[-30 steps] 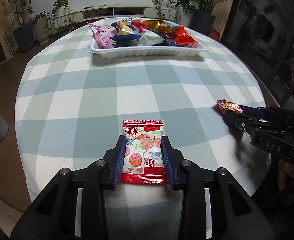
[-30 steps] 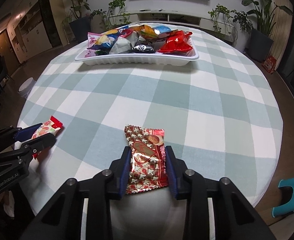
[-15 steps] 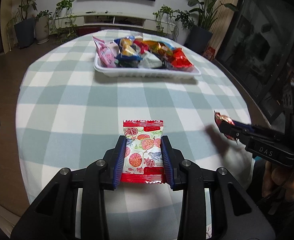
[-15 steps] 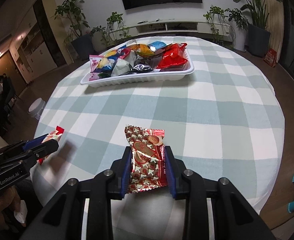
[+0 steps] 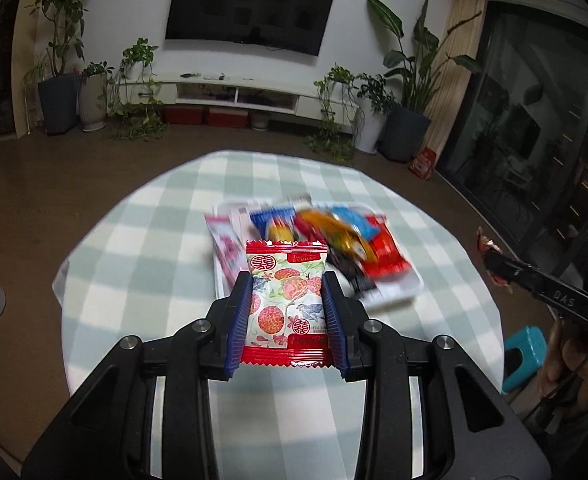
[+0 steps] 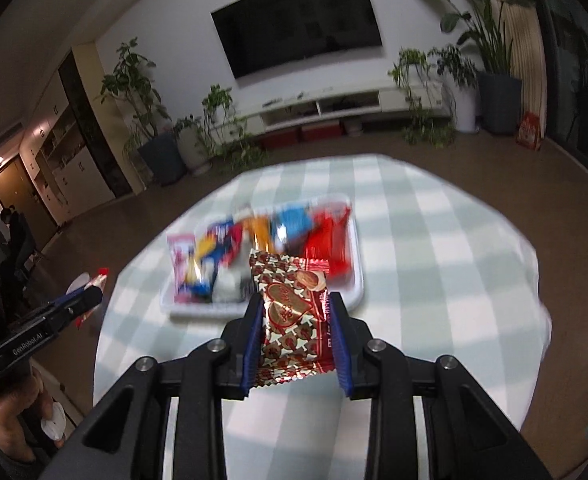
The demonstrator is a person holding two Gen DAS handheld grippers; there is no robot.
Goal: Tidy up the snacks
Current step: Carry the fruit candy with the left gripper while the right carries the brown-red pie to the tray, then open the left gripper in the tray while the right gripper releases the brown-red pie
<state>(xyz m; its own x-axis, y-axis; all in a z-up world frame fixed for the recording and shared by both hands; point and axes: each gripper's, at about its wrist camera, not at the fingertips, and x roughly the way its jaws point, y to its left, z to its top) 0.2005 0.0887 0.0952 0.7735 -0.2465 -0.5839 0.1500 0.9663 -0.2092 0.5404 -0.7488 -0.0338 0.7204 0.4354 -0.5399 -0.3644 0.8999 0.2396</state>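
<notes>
The left gripper [image 5: 288, 308] holds a red-and-white snack packet [image 5: 287, 300] between its blue fingers [image 5: 240, 320], at the lower centre of the left wrist view, above the checked tabletop [image 5: 142, 248]. The right gripper [image 6: 296, 338] clamps a brown star-patterned packet [image 6: 292, 320] at the lower centre of its own view. Beyond both, mid-frame, the white tray [image 6: 356, 280] of blurred snacks sits on the tabletop.
</notes>
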